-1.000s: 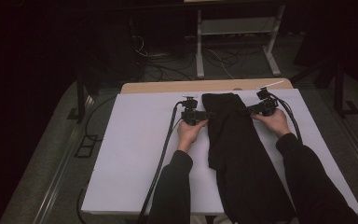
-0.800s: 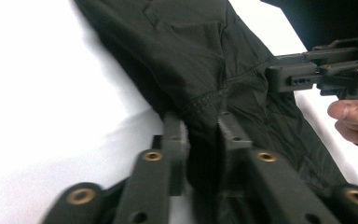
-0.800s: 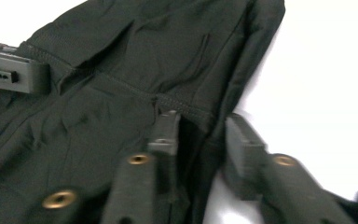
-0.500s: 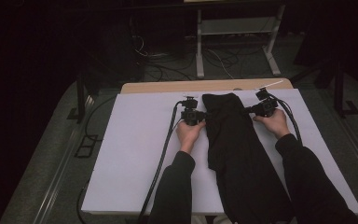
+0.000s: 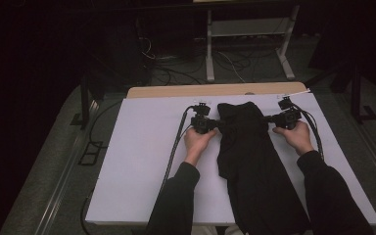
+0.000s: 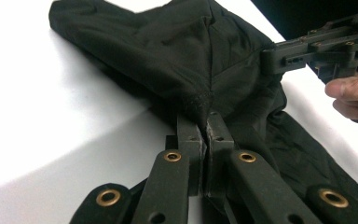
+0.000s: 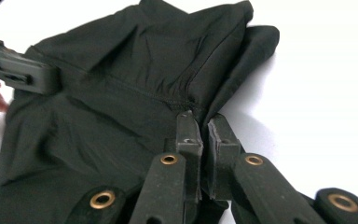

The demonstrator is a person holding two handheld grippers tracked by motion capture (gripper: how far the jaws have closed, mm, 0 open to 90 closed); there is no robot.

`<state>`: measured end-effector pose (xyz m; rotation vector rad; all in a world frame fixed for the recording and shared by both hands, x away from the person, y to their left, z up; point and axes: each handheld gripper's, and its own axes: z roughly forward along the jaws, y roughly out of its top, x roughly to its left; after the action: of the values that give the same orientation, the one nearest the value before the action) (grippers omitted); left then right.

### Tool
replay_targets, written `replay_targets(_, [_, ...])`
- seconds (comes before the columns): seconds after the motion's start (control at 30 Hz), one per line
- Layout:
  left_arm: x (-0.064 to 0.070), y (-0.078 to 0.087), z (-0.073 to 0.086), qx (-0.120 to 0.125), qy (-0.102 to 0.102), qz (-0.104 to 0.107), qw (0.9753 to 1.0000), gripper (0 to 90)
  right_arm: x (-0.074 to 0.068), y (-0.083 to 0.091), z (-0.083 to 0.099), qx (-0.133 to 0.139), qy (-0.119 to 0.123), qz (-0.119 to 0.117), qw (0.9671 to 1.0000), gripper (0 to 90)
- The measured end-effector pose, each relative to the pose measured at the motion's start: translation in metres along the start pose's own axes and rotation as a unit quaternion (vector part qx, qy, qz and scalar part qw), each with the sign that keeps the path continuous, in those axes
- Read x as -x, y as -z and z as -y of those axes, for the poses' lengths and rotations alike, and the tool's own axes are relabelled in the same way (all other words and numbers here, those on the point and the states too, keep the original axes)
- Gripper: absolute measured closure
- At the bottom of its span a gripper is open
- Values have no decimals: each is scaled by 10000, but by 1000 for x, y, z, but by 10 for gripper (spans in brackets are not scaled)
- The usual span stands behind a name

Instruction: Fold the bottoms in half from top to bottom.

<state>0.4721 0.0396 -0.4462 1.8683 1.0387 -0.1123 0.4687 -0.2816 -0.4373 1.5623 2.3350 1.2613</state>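
Fingers [image 6: 188, 140] of the left gripper [image 6: 206, 126] stand pressed together, with a pinch of black cloth caught between their tips. That cloth belongs to a black garment [image 5: 249, 152], which in the left gripper view rises straight out of the closed jaws as a gathered, stitched edge and spreads away from them in loose folds. Fingers [image 7: 223, 140] of the right gripper [image 7: 204, 122] are nearly as tight, a thin slit between them, and they too have hold of the garment at a seamed edge just above their tips; a fold of the cloth hangs past their outer side onto the table.

From the high view, the garment lies lengthwise down the white table [image 5: 142, 156], its upper end near the far edge and its lower end running off the near edge between the person's sleeves. The left gripper [image 5: 214, 123] bites the garment's left border near the top, and the right gripper [image 5: 270, 119] bites the right border at about the same height, so the upper part of the cloth spans between the two sets of jaws. The left hand [image 5: 198, 141] sits on the table just beside the garment's left edge, and the right hand [image 5: 298, 137] lies a little apart from its right edge. Cables trail from both grippers back toward the person. In each gripper view the other gripper shows across the cloth, its tip meeting the fabric.
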Motion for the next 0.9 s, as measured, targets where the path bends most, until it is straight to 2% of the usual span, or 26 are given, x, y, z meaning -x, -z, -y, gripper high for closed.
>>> replay_targets(0.2, [9,11,0,86,-97,72,9999,869,-12,15,6,234,136,35,9996,841])
replay_targets(0.23, [11,13,1,111,-109,76,9999,869,-15,18,9,247,94,32,9996,842])
replay_targets(0.37, [22,23,3,260,-116,185,9994,869,-20,25,18,287,70,-74,9995,842])
replay_targets(0.47, [28,27,4,278,-121,249,9992,869,-24,32,23,358,61,-150,9992,842])
replay_targets(0.57, [34,32,5,286,-155,300,9990,869,-28,41,28,527,41,-307,9981,841])
replay_targets(0.77, [43,41,13,298,-160,357,9988,869,-28,49,45,617,-25,-660,9959,841])
replay_targets(0.9, [49,43,20,346,-148,423,9984,869,-34,51,53,596,40,-630,9962,841])
